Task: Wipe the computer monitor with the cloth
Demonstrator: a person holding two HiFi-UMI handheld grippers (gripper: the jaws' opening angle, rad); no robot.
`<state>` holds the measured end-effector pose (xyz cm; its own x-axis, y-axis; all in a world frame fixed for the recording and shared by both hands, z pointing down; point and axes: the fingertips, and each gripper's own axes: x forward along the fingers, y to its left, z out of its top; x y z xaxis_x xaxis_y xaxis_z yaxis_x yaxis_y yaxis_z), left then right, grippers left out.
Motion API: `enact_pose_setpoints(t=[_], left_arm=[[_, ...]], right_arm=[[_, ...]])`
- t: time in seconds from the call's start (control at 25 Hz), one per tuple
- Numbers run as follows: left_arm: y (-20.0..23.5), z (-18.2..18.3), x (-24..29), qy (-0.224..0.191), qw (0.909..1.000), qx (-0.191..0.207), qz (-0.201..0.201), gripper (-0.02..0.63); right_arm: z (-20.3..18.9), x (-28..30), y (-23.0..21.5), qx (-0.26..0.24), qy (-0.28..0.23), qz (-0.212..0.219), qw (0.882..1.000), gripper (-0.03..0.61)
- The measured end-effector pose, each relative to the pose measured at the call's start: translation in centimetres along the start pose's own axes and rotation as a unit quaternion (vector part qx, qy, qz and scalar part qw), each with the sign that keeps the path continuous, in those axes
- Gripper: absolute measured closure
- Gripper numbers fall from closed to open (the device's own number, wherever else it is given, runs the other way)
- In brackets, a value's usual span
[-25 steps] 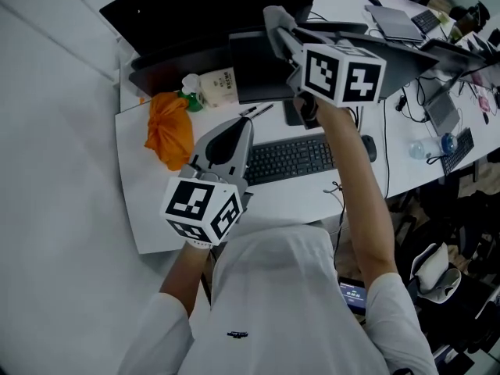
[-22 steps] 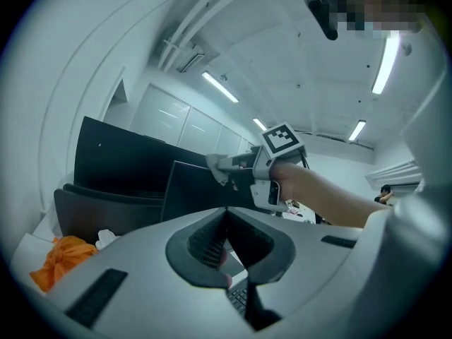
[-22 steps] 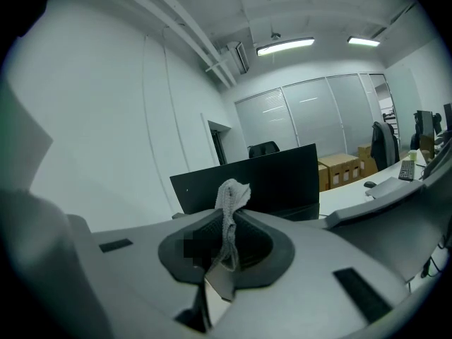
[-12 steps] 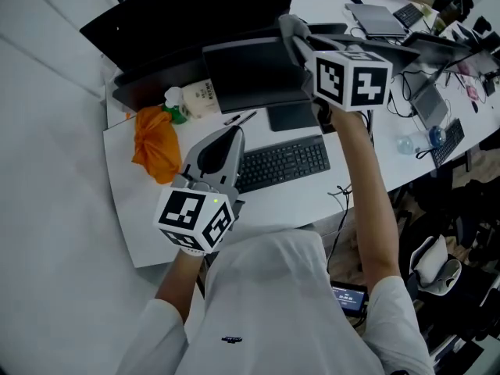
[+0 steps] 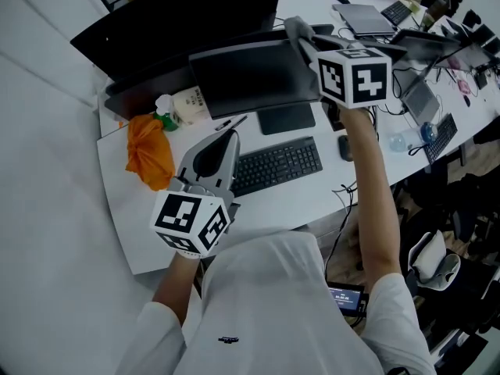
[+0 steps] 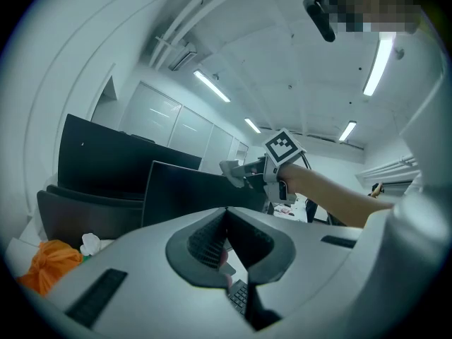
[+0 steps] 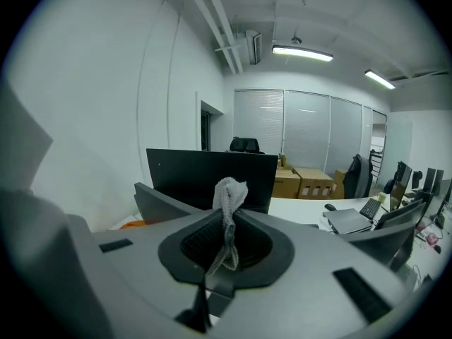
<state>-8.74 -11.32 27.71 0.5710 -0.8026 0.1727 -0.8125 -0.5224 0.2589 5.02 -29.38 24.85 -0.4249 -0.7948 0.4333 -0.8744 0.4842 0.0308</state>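
Observation:
The dark computer monitor (image 5: 248,78) stands at the back of the white desk (image 5: 141,225). My right gripper (image 5: 297,30) is held high by the monitor's top right corner, shut on a pale mesh cloth (image 7: 229,193) that sticks up from its jaws (image 7: 226,221). The left gripper (image 5: 228,135) hangs lower, over the desk left of the keyboard (image 5: 277,165), jaws together with nothing in them (image 6: 226,216). The left gripper view shows the monitor (image 6: 185,189) and the right gripper (image 6: 236,169) beyond it.
A second, larger black monitor (image 5: 180,14) stands behind the first. An orange bundle (image 5: 148,153) and a small bottle (image 5: 167,108) lie at the desk's left. A mouse (image 5: 346,148) sits right of the keyboard. Laptops and cables crowd the desks to the right (image 5: 367,18).
The head view has shifted, so the desk sits more to the left. My right gripper keeps the cloth up by the monitor's top edge. The left gripper has barely moved.

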Motion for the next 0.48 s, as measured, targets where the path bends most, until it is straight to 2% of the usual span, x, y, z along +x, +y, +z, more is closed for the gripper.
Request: enact_pose_setpoints(t=[0.2,0.48], left_arm=[[0.2,-0.5,-0.1,0.005,1.0,-0.004,0.001,0.595],[-0.8,-1.2,0.8,0.013,0.9999,-0.003,-0.003,0.595]], right_arm=[[-0.8,-0.3,-2.1,0.003,0.006,-0.014,1.0,0.541],[-1.8,-2.2,-8.1,0.017,0.011,-0.042,0.999,0.541]])
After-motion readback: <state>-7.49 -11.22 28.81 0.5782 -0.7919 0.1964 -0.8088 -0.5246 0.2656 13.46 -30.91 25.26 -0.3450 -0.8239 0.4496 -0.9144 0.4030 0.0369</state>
